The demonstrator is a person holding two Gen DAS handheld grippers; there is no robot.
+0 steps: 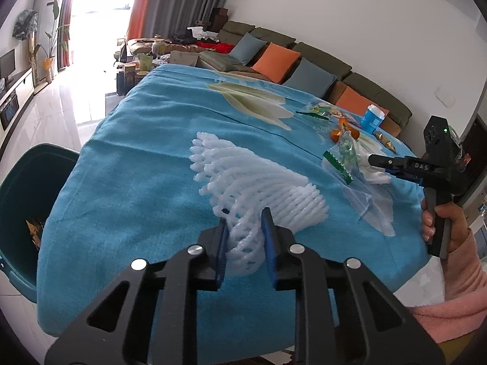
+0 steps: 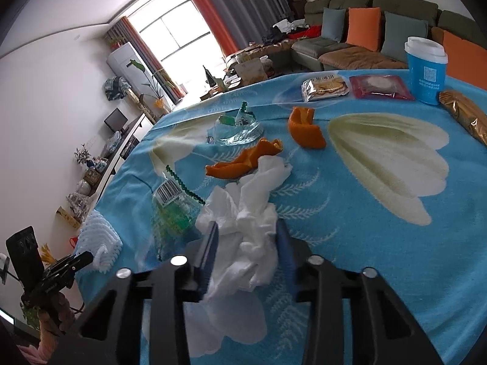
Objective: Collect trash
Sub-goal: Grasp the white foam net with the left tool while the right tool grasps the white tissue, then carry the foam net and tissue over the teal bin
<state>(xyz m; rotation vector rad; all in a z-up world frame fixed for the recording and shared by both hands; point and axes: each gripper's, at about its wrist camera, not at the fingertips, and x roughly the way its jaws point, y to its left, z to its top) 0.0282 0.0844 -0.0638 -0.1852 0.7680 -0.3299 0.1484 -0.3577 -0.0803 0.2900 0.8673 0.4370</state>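
Left wrist view: the left claw (image 1: 245,228) has its two blue fingers (image 1: 268,228) set around the near end of a white foam net (image 1: 258,182), pinching it partway closed. The net's long axis runs away from the claw toward the far left, across the blue flowered cloth on the desk (image 1: 146,167). A dark green bin (image 1: 27,200) stands off the desk's left edge, nearer this claw than the other, so the net would likely go that way, a swing to the left.

The net looks soft, ribbed and open-meshed, flared at the far end and crushed where it is held.

In the right wrist view, the right claw (image 2: 246,237) stands half open, its fingers either side of a crumpled white tissue (image 2: 246,213) that lies straight ahead; whether the pads press it cannot be told. Orange peel (image 2: 243,161) lies just beyond the tissue, with clear wrappers (image 2: 173,210) to the left and a blue cup (image 2: 426,70) well back.
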